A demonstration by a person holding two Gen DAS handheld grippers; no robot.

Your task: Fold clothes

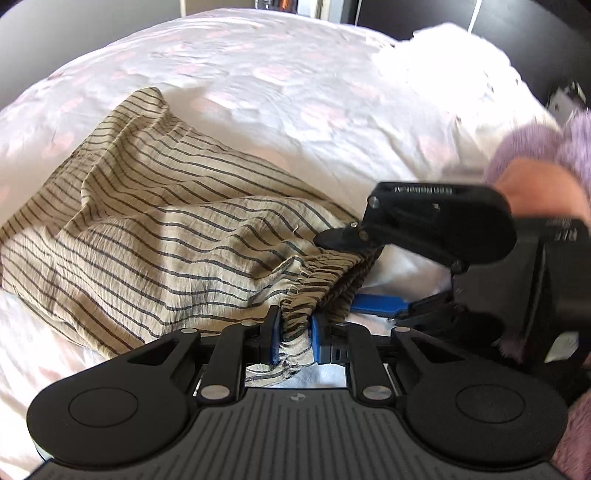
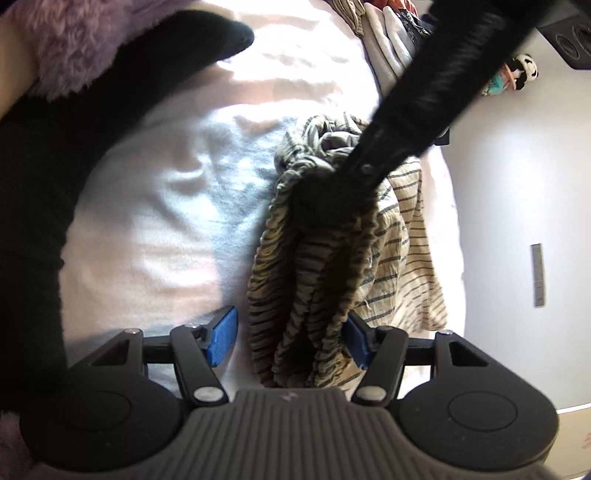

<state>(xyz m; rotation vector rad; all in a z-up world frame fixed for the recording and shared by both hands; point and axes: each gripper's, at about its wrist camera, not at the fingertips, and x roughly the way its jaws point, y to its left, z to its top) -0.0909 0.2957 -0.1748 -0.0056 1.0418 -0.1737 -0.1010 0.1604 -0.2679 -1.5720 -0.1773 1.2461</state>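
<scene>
A beige garment with dark stripes (image 1: 155, 229) lies crumpled on the white bed. My left gripper (image 1: 294, 334) is shut on its gathered elastic waistband (image 1: 321, 280). My right gripper (image 2: 288, 336) is open, its blue pads (image 2: 221, 336) on either side of the same waistband (image 2: 306, 295), which hangs between them. In the left wrist view the right gripper (image 1: 373, 273) comes in from the right, one blue pad (image 1: 376, 304) below the waistband and a black finger above. In the right wrist view the left gripper's black body (image 2: 406, 122) crosses over the garment.
The bed sheet (image 1: 277, 92) is white with faint pink patches. A pile of other clothes (image 2: 388, 33) lies at the bed's far edge. A purple fluffy sleeve (image 1: 535, 147) covers the hand at right. A white wall (image 2: 517, 184) is beside the bed.
</scene>
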